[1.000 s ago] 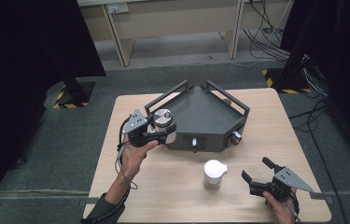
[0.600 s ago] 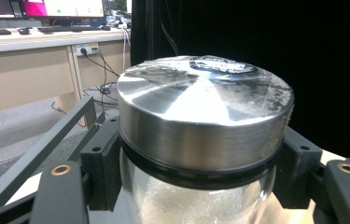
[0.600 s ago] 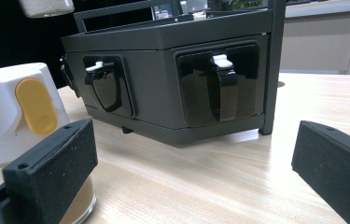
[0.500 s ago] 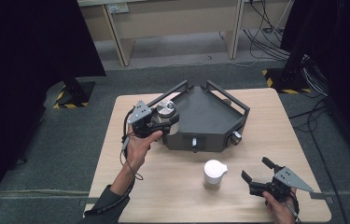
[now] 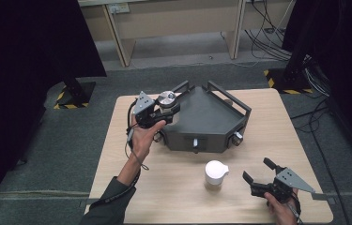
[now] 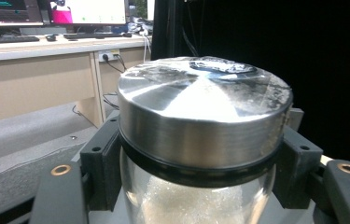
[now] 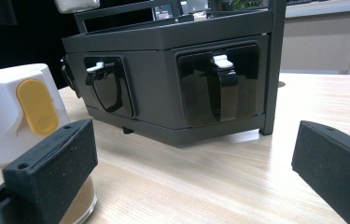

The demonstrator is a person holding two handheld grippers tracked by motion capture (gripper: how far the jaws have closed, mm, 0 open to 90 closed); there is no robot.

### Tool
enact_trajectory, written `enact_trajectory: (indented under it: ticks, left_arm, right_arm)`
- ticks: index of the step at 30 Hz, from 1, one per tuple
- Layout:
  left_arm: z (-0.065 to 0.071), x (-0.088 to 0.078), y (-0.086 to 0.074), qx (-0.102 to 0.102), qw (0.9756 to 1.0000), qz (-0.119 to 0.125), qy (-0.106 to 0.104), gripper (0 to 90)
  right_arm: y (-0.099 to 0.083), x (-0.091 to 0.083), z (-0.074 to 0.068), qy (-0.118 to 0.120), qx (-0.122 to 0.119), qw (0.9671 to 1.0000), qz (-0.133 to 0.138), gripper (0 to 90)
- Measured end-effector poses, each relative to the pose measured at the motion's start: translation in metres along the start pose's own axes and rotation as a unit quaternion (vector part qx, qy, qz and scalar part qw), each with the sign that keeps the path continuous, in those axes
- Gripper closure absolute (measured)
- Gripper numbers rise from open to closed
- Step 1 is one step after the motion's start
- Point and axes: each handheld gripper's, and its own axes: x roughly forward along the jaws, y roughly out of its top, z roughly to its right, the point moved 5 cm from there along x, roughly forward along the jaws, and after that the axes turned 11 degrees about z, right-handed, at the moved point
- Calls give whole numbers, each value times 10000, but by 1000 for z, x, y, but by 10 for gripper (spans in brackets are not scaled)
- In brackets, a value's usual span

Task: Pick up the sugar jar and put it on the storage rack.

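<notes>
A glass jar with a silver metal lid [image 5: 167, 98] hangs over the left corner of a dark three-sided rack [image 5: 206, 117], with my left gripper [image 5: 164, 110] shut on it. In the left gripper view the black jaws clamp the jar [image 6: 200, 107] just under the lid, and pale grains show inside. My right gripper [image 5: 257, 170] rests open near the table's front right edge with nothing between its jaws. A jar with a white lid [image 5: 215, 174] stands on the table left of it. In the right gripper view [image 7: 193, 172] that jar [image 7: 23, 112] shows a yellow tab, and the rack [image 7: 163, 70] stands beyond.
The rack's front faces carry small dispenser levers [image 7: 221, 88]. The wooden table [image 5: 173, 187] has bare surface in front of the rack. Beyond the table stand desk legs [image 5: 119, 37], floor cables [image 5: 267, 33] and black curtains on both sides.
My left hand has carried the silver-lidded jar away from the person and slightly right, up over the rack's left corner. The right gripper has stayed put.
</notes>
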Motion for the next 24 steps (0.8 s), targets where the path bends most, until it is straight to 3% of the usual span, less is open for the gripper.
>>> enact_trajectory:
  ticks: [24]
  left_arm:
    - [-6, 26, -23, -55, 9997, -175, 178, 311]
  right_arm:
    - [0, 0, 0, 9, 10, 10000, -10, 3]
